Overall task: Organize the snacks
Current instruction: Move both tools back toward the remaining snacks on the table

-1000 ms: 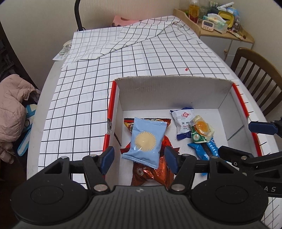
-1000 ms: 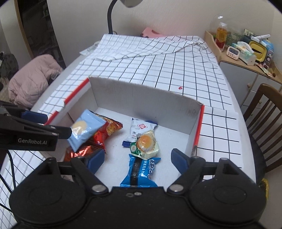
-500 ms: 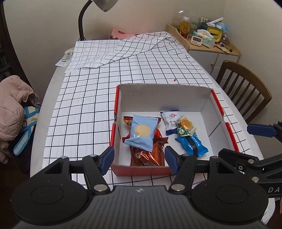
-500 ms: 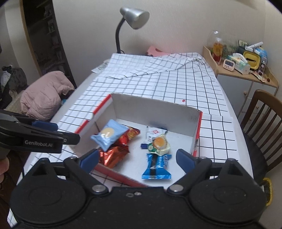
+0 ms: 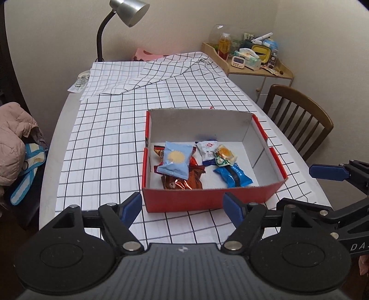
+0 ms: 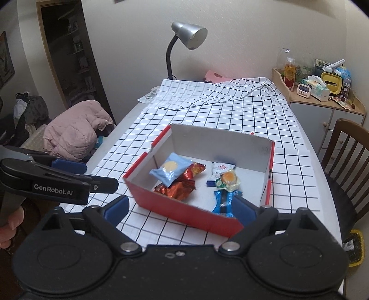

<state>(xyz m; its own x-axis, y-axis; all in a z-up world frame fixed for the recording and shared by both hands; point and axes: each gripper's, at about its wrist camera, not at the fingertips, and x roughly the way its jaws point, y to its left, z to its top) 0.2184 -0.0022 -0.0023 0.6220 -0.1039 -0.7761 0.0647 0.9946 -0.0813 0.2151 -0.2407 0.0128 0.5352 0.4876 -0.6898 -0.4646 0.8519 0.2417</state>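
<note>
A red cardboard box (image 5: 207, 199) (image 6: 184, 211) stands on the checked tablecloth. Inside lie a light blue packet (image 5: 176, 161) (image 6: 170, 172) on top of orange-red foil packets (image 5: 184, 181) (image 6: 176, 189), a white packet (image 5: 207, 150) (image 6: 219, 170), a clear packet with a yellow cake (image 5: 224, 155) (image 6: 228, 181) and a dark blue packet (image 5: 233, 175) (image 6: 222, 200). My left gripper (image 5: 183, 207) is open and empty, just in front of the box. My right gripper (image 6: 180, 207) is open and empty, in front of the box's near wall. Each gripper shows in the other's view, the right (image 5: 327, 172) and the left (image 6: 69, 166).
A silver desk lamp (image 5: 129, 11) (image 6: 189, 37) stands at the table's far end. A wooden chair (image 5: 299, 120) (image 6: 346, 157) is at the right. A cluttered side cabinet (image 5: 251, 60) (image 6: 322, 92) is at the back right. A pink jacket (image 5: 11, 143) (image 6: 73, 133) lies at the left.
Both grippers have pulled back and up from the box; one second ago they hovered over its inside. The snacks have not moved. Both jaws stay open.
</note>
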